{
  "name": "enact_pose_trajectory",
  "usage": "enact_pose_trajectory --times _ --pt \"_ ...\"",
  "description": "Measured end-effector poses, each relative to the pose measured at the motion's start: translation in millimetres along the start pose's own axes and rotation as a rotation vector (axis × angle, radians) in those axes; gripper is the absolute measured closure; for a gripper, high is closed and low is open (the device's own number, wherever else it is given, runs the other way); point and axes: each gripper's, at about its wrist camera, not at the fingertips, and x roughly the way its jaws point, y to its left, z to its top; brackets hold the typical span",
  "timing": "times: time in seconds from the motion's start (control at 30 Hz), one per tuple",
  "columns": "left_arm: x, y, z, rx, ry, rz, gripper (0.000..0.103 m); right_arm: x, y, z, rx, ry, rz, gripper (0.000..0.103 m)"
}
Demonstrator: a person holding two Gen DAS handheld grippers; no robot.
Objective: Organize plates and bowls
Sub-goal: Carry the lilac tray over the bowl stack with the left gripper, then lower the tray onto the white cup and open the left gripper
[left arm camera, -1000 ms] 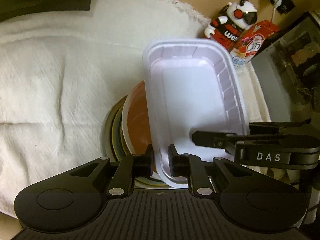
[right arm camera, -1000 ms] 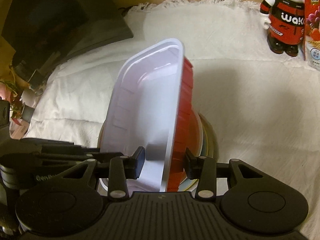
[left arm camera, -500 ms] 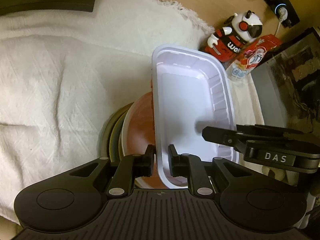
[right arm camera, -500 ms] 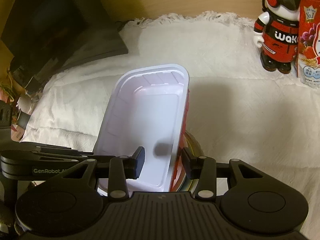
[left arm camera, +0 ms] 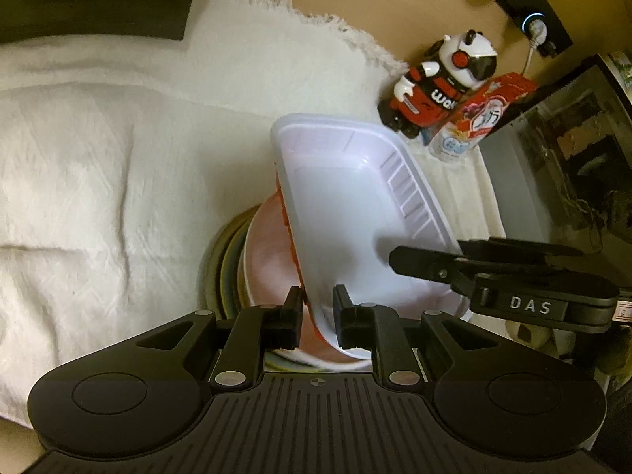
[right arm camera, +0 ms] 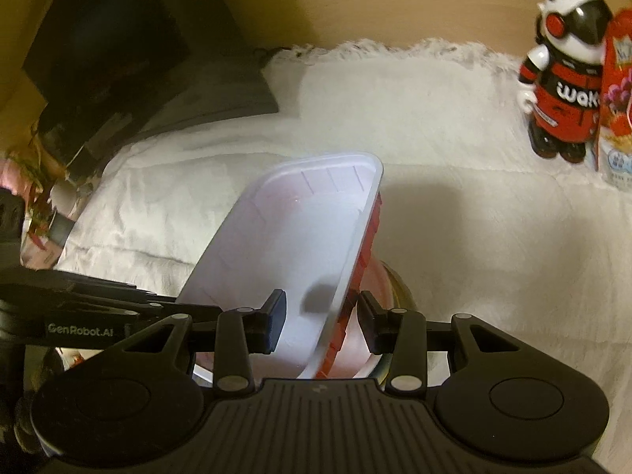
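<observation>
Tray (left arm camera: pixel 339 197) now tilted further back than a second ago, centre frame over the plate stack (left arm camera: pixel 225 260). Left gripper (left arm camera: pixel 319 312) and right gripper (right arm camera: pixel 320 318) both clamped on its near rim. Stack mostly hidden; frame edges blurred.

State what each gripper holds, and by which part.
Both grip the rectangular tray, white inside and red outside: the left gripper clamps one long side wall at its rim, the right gripper the opposite one.

Left gripper (left arm camera: pixel 318 314): matte black, ribbed housing, round side discs, silver pivot screws, small crosshair mark. Right gripper (right arm camera: pixel 319 318): identical build. Side markings read "DAS" on the right unit, "GenRobot.AI" on the left.
</observation>
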Motion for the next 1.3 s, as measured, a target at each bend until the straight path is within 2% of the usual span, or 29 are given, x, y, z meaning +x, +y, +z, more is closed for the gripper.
enact_pose_trajectory --times 0.2,0.47,0.6,0.77,0.9,1.13,1.3 --pt "1 11 -2 -0.034 0.001 0.010 0.086 4 10 -3 -0.053 0.037 0.011 0.063" --pt "3 4 -12 0.035 0.044 0.022 0.086 3 12 -11 -0.091 0.062 0.006 0.063" --pt "5 6 -16 0.033 0.058 0.029 0.087 3 13 -14 -0.114 0.075 -0.015 0.063" --pt "-12 3 -11 0.051 0.007 0.017 0.087 -9 6 -3 -0.077 0.027 -0.010 0.062" --pt "-12 9 -5 0.010 -0.011 0.035 0.087 -6 0 5 -0.027 0.010 -0.006 0.062" --pt "1 13 -5 0.008 0.017 0.066 0.087 13 -4 11 0.029 0.042 0.018 0.062" --pt "5 13 -7 0.012 0.027 0.034 0.087 19 -1 13 0.009 0.049 0.025 0.062"
